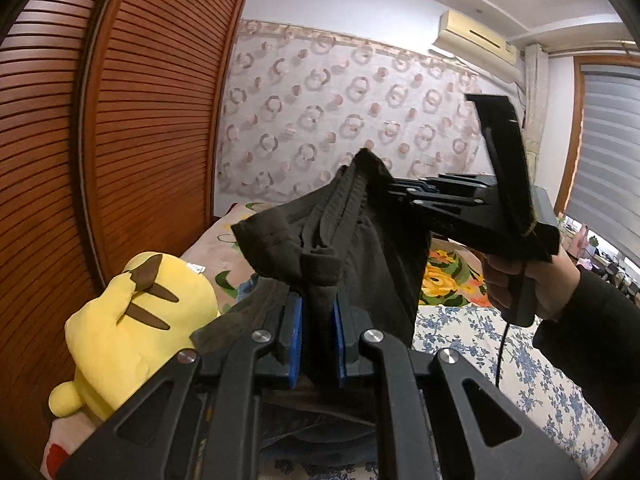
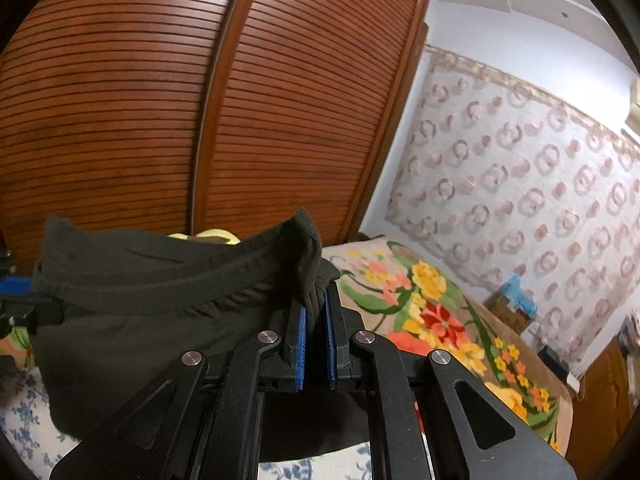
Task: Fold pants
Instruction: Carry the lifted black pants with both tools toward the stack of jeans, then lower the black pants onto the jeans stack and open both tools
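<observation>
- My left gripper (image 1: 316,320) pinches 1 end of the pants (image 1: 352,248) waistband; my right gripper (image 2: 316,316) pinches the other end; the pants hang between them above the bed (image 1: 500,344).
- I judge both ends should stay level and taut before lowering.
- Open bed lies right; the yellow plush (image 1: 132,320) and wardrobe (image 1: 120,120) crowd the left.

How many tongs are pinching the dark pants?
2. The left tongs pinch one end of the pants waistband, by the yellow plush toy; the right tongs pinch the other end.
</observation>
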The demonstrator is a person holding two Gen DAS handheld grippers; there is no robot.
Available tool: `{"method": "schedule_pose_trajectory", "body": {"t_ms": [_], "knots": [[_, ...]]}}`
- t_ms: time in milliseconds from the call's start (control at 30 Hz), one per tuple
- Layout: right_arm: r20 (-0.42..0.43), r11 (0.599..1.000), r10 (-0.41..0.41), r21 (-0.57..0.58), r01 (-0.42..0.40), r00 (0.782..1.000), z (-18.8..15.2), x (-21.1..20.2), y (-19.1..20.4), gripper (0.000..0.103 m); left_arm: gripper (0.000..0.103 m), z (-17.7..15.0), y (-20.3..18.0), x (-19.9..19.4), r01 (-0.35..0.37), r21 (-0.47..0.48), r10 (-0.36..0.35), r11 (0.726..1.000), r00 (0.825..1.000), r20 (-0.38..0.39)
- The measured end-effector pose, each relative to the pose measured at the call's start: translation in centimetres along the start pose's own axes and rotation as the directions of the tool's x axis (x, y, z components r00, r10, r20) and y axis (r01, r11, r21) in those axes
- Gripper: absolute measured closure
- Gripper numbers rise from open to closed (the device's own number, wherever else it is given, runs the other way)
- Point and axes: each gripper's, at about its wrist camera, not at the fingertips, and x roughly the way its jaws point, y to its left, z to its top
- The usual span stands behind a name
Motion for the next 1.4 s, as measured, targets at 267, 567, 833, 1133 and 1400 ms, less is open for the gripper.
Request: {"method": "schedule_pose_trajectory", "body": {"t_ms": [267, 567, 833, 1133, 1400], "knots": [[-0.041, 0.999, 0.053, -0.002, -0.053, 0.998, 0.3, 3.5, 1.5, 0.098, 0.092, -1.2, 0.9, 0.6, -0.048, -0.025, 0.047, 0.999, 0.998, -0.043], [-0.064, 0.978, 0.108, 0.184, -0.095, 0.992, -0.3, 3.9, -0.5, 0.073, 0.087, -2.2, 1.3, 1.3, -0.08, -0.026, 0.077, 0.996, 0.993, -0.086], [-0.068, 0.952, 0.211, 0.243, -0.189, 0.975, -3.4, 3.3, -1.9, 0.076, 0.07, -3.0, 2.4, 1.8, -0.109, -0.054, 0.102, 0.993, 0.989, -0.111], [-0.164, 0.955, 0.123, 0.289, -0.072, 0.979, -5.4, 6.8, -3.4, 0.077, 0.061, -3.2, 2.9, 2.3, -0.123, -0.051, 0.115, 0.991, 0.983, -0.141], [-0.123, 0.95, 0.104, 0.307, -0.062, 0.987, -5.0, 5.2, -2.9, 0.076, 0.06, -2.8, 2.4, 1.6, -0.143, -0.031, 0.137, 0.989, 0.98, -0.144]]}}
